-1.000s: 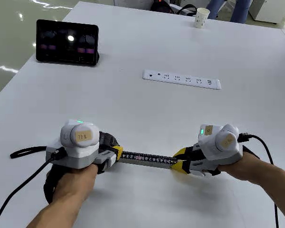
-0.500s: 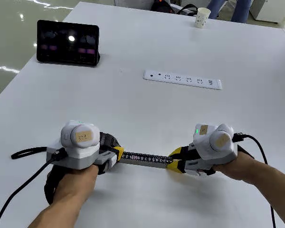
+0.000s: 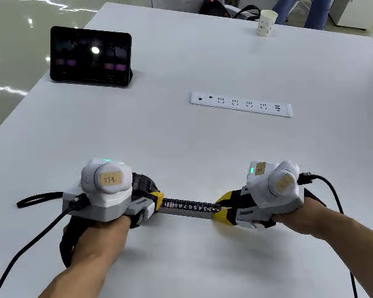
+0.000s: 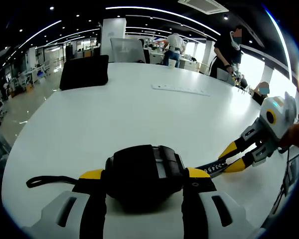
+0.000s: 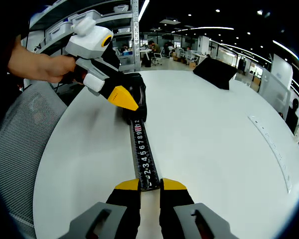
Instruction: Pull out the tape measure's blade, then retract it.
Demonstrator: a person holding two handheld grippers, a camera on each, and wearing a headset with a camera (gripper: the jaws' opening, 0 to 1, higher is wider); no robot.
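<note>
- At the far left I see a black strap [image 3: 34, 199] lying on the white surface [image 3: 174, 143], trailing out from under my left hand.
- Further back on the left, a dark tablet [image 3: 91, 56] stands propped up, well apart from the work.
- My left hand-held gripper [image 3: 150, 203] sits low on the surface at the near edge. Its jaws are clamped on the black body of the tape measure [image 4: 144, 172], one yellow-tipped jaw on each side of the case.
- The blade [image 3: 186, 206] runs out of the case towards the right, flat and low over the surface. In the right gripper view I can read its numbers [image 5: 142, 159] in a straight line back to the case.
- A white power strip [image 3: 240, 103] lies behind the blade, mid-surface.
- My right hand-held gripper [image 3: 222, 209] faces the left one. Its jaws are drawn in narrow and pinch the free end of the blade between the yellow tips [image 5: 149, 185].
- A paper cup [image 3: 267, 23] stands at the far edge, right of centre.
</note>
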